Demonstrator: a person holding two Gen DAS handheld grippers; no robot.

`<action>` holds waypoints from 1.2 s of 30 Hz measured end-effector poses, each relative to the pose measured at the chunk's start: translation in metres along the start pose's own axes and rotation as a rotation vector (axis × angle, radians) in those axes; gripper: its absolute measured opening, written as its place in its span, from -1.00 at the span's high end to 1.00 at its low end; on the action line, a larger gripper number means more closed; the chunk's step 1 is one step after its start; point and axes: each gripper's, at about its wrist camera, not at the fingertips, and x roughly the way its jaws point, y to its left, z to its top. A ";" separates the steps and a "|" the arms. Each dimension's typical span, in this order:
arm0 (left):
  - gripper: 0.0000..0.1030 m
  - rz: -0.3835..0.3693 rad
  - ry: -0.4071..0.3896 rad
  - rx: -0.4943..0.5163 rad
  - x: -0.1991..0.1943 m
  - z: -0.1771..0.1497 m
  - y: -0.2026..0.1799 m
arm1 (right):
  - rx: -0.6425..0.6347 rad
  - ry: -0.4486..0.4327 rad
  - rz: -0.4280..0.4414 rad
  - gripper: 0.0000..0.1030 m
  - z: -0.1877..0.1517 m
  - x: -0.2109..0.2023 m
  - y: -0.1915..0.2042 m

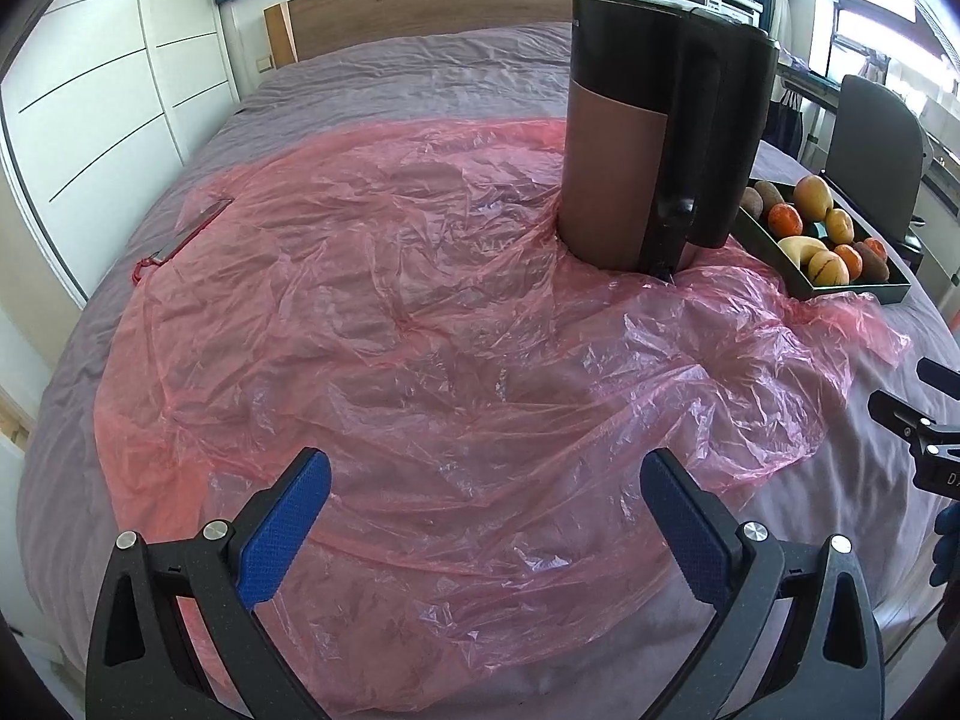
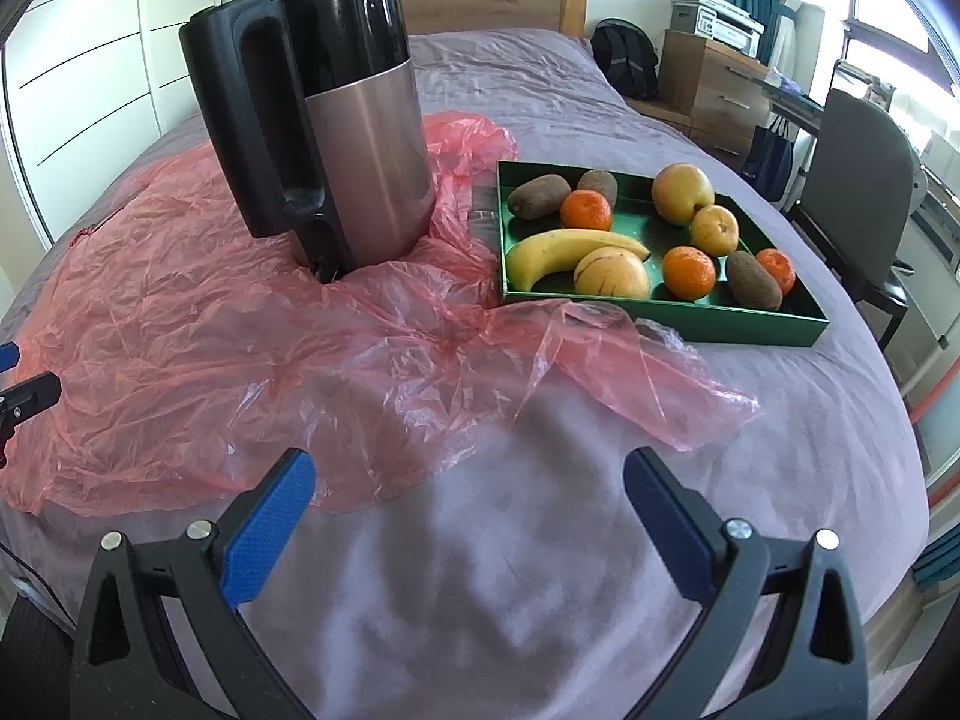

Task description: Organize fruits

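A green tray rests on the bed and holds a banana, several oranges, brown kiwis, and yellow round fruits. The same tray shows at the right edge of the left wrist view, behind the kettle. My left gripper is open over the pink plastic sheet, holding nothing. My right gripper is open above the bare purple bedspread, well short of the tray. Part of the right gripper's body shows at the left view's right edge.
A tall copper-and-black kettle stands on the pink sheet, left of the tray. A dark chair and wooden drawers stand right of the bed. A wooden headboard and white wardrobe lie beyond.
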 end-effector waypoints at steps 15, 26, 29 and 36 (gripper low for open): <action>-0.97 -0.017 -0.009 0.019 0.001 0.010 -0.018 | 0.006 -0.013 0.010 -1.00 0.005 0.003 -0.001; -0.97 -0.013 -0.021 0.002 -0.003 0.011 -0.020 | 0.008 -0.020 0.007 -1.00 0.005 0.002 -0.002; -0.97 -0.012 -0.023 0.002 -0.004 0.011 -0.020 | 0.011 -0.021 0.008 -1.00 0.004 0.001 -0.004; -0.97 -0.011 -0.023 0.004 -0.005 0.011 -0.021 | 0.012 -0.021 0.007 -1.00 0.003 0.000 -0.005</action>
